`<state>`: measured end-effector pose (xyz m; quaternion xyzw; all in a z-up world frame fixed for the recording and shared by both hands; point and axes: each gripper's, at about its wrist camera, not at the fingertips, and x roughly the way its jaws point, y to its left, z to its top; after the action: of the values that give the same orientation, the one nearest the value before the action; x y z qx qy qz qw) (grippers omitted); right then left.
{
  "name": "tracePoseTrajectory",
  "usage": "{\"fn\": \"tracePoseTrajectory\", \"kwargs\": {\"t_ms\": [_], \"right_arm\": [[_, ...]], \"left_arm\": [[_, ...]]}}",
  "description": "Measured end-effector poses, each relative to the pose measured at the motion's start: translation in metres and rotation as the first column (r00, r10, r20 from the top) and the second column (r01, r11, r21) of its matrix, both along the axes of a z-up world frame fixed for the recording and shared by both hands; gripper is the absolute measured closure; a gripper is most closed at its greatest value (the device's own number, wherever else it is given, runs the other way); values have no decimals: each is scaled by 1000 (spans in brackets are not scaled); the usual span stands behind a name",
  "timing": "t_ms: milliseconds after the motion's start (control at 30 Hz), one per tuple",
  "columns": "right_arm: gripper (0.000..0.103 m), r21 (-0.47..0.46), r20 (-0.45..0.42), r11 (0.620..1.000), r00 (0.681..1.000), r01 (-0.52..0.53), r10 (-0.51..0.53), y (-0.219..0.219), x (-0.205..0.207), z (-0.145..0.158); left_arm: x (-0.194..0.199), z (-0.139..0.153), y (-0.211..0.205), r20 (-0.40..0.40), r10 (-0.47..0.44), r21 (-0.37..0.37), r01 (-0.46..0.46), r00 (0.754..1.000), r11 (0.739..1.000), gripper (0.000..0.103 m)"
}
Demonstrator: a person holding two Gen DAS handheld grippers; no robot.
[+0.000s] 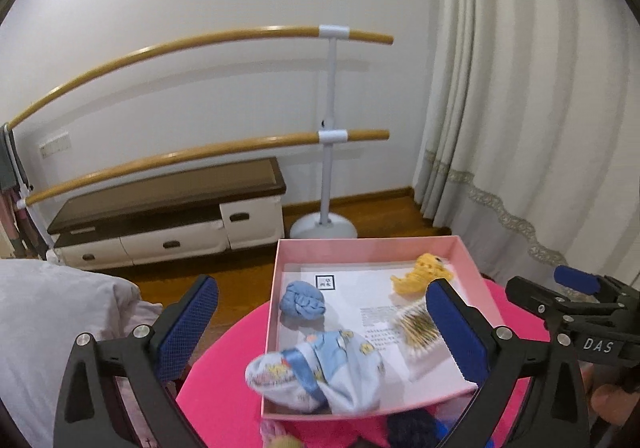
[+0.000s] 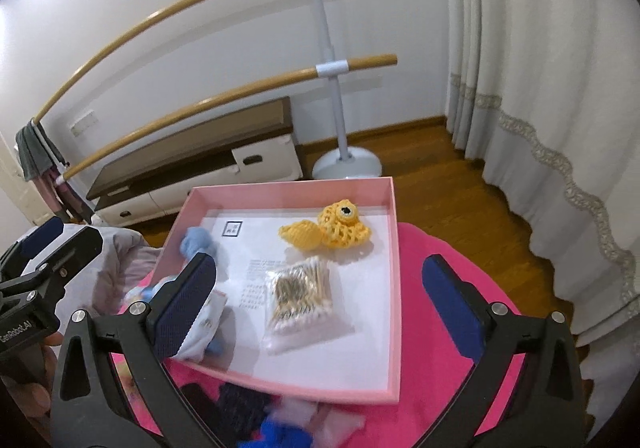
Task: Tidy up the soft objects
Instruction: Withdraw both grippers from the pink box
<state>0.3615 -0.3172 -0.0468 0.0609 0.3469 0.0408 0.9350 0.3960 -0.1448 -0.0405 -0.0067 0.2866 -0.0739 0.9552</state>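
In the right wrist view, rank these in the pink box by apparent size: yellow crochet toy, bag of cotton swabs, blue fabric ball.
1. bag of cotton swabs, though it lies nearest the camera
2. yellow crochet toy, close behind it
3. blue fabric ball, partly hidden by a gripper finger, so its rank is unsure

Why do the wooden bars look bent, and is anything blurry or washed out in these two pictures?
Left wrist view: fisheye bows the wooden bars; the patterned blue cloth at the pink box's near edge is smeared; wall top-left glares white. Right wrist view: same bowing; the dark and blue soft items at the bottom are blurred, the yellow knit toy is sharp.
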Motion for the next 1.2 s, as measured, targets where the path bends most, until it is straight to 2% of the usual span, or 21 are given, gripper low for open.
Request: {"fn": "tracePoseTrajectory", "kwargs": {"t_ms": [267,400,600,967,1200], "right_arm": [[0,-40,108,999,994,24,-20,11,-81,21],[0,-58,143,997,989,49,-40,16,-118,24],[0,-100,188,991,980,92,-72,25,-162,25],[0,-117,228,987,970,114,-85,31,-209,26],[0,-95,235,990,969,103,-78,33,-238,22]], "left_arm": [[-86,0,24,66,-7,-44,10,998,999,0],[-121,-7,33,75,2,-63,3,997,998,0],[-168,-9,36,72,8,-48,-4,997,999,0],[-225,-3,44,63,22,-54,-19,998,998,0],[-258,-6,51,75,42,-41,-39,996,998,0]]}}
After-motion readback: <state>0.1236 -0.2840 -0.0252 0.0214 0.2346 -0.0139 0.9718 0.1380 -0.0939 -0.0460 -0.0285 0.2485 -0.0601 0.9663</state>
